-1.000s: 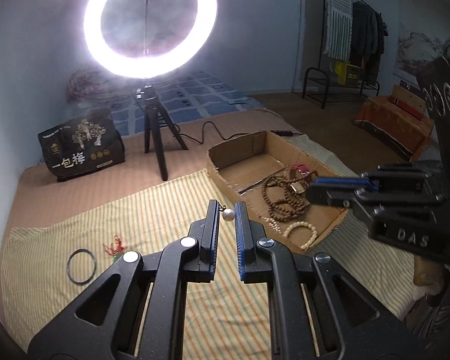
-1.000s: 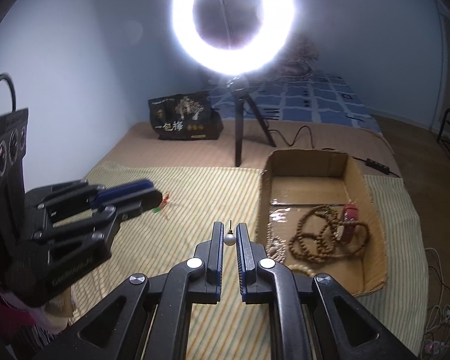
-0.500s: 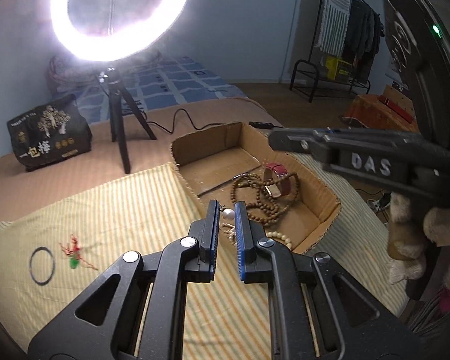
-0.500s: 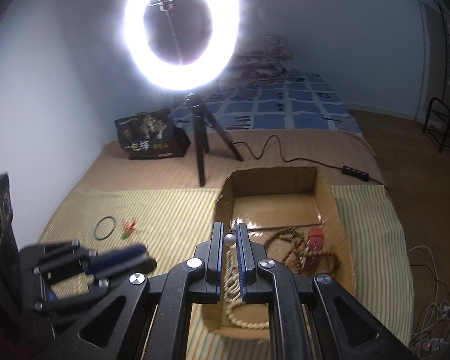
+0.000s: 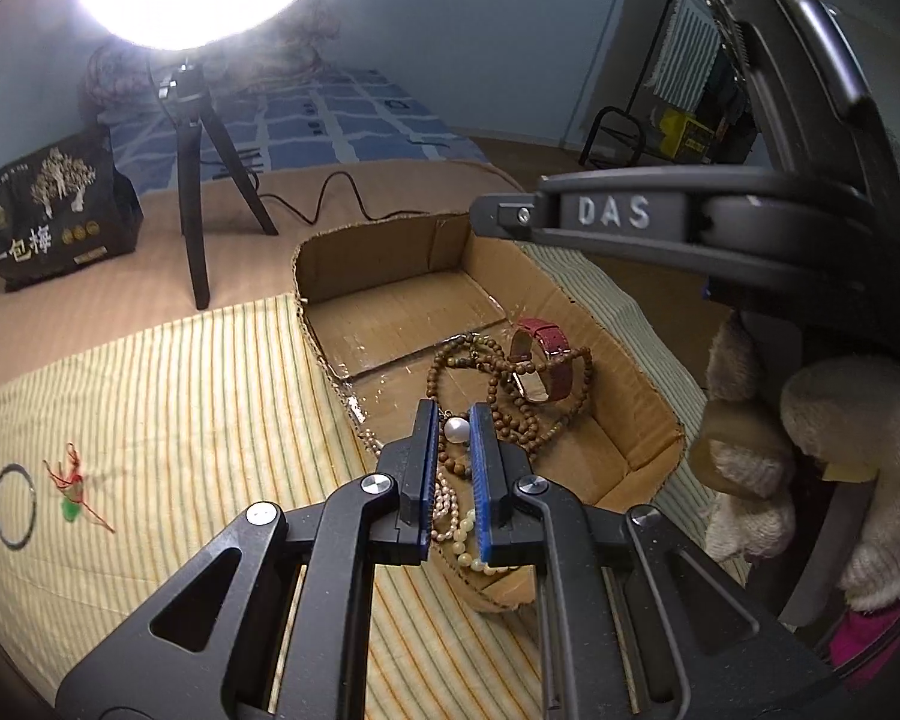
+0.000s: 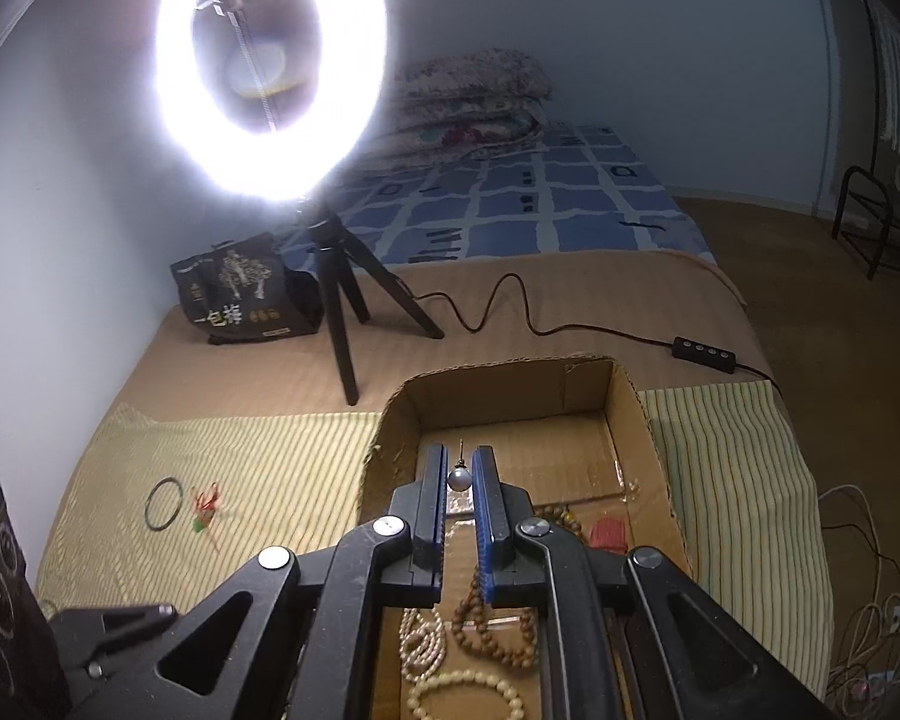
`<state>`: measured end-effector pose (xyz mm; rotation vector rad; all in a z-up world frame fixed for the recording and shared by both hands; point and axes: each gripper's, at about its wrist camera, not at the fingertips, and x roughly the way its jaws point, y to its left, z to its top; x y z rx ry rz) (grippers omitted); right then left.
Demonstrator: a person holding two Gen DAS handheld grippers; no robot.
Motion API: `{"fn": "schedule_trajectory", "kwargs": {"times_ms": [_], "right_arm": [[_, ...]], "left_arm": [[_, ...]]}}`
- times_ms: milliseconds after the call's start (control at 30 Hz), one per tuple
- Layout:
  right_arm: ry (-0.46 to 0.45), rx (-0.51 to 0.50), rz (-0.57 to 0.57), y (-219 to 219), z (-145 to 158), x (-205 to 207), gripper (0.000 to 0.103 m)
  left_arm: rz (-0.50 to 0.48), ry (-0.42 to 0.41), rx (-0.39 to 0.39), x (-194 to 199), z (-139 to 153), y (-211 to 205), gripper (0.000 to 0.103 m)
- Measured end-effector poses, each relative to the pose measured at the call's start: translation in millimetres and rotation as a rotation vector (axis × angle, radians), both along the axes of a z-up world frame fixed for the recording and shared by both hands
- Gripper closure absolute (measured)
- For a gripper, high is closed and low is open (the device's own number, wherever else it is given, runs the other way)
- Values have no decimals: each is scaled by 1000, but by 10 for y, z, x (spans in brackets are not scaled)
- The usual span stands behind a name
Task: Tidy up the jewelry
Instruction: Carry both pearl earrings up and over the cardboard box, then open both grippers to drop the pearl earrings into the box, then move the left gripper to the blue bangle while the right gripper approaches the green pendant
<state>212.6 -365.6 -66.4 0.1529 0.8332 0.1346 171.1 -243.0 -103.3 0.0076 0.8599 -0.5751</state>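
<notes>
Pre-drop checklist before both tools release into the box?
1. Left tool shut on left pearl: ok.
2. Right tool shut on right pearl: ok.
3. Both tools over the box: ok.
4. Bare box floor under the pearls: left not ok, over the beads; right ok.
5. Loose items still on the cloth: not ok, ring and charm remain.

We record a dim room lit chiefly by the ring light [image 6: 270, 69], which blows out to white glare with haze. Fisheye bending and dark vignetting mark all edges; focus is otherwise acceptable.
</notes>
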Motion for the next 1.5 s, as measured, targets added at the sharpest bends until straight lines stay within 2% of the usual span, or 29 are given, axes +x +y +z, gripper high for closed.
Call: {"fn": "schedule_trajectory", "kwargs": {"times_ms": [400, 733, 800, 900, 933, 967, 1033, 1100, 1200, 1367, 1500], "right_arm": [[50, 14, -46, -133, -250, 301, 97], [68, 14, -71, -194, -314, 351, 96], [65, 10, -74, -200, -311, 351, 85], [59, 3, -79, -203, -294, 342, 77], [57, -2, -83, -202, -287, 337, 74], [55, -6, -89, -206, -279, 331, 70], [51, -7, -98, -219, -260, 320, 62], [43, -12, -109, -224, -237, 309, 41], [20, -22, -131, -228, -185, 281, 19], [11, -33, -159, -234, -126, 252, 11], [13, -47, -163, -199, -93, 235, 11]], "left_arm": [[0, 66, -18, 148, -175, -56, 94], [-6, 72, -22, 179, -202, -99, 94], [-9, 74, -21, 175, -203, -106, 94], [-9, 80, -16, 176, -209, -111, 92], [-8, 82, -15, 180, -211, -110, 80], [-6, 81, -17, 178, -208, -106, 63], [4, 66, -19, 163, -186, -92, 49], [7, 60, -14, 155, -167, -85, 48], [12, 67, -12, 154, -162, -66, 45], [13, 53, 10, 110, -129, -16, 44], [11, 31, 33, 55, -81, 72, 43]]}}
